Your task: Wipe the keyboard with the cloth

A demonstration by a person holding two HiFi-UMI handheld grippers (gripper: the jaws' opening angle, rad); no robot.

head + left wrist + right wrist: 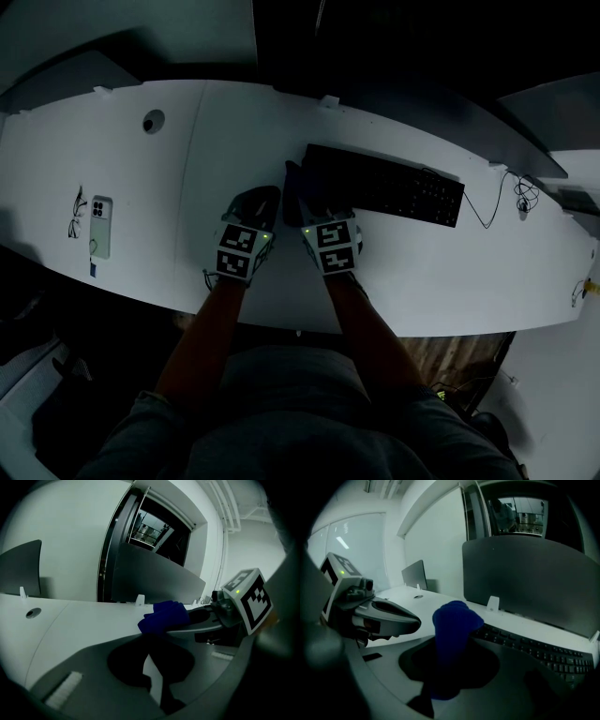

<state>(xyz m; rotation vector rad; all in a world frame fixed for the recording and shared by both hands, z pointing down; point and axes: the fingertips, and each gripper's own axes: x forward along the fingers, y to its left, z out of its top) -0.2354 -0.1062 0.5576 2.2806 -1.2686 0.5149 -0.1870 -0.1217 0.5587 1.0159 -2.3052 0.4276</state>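
Right tongs clamp my blue cloth, lower centre | keyboard lower right, cloth at its left end | my left tongs barely parted, empty

- I see one bearing surface in the head view: a white desk with a curved front edge.
- A black keyboard lies flat near the far edge, right of centre.
- A thin cable trails over the desktop by the keyboard's right end.
- A phone lies flat at the left, well apart from the keyboard.
- Just beside the phone lies a small dark item that I cannot identify.
- A round grommet sits in the desktop beyond the phone.
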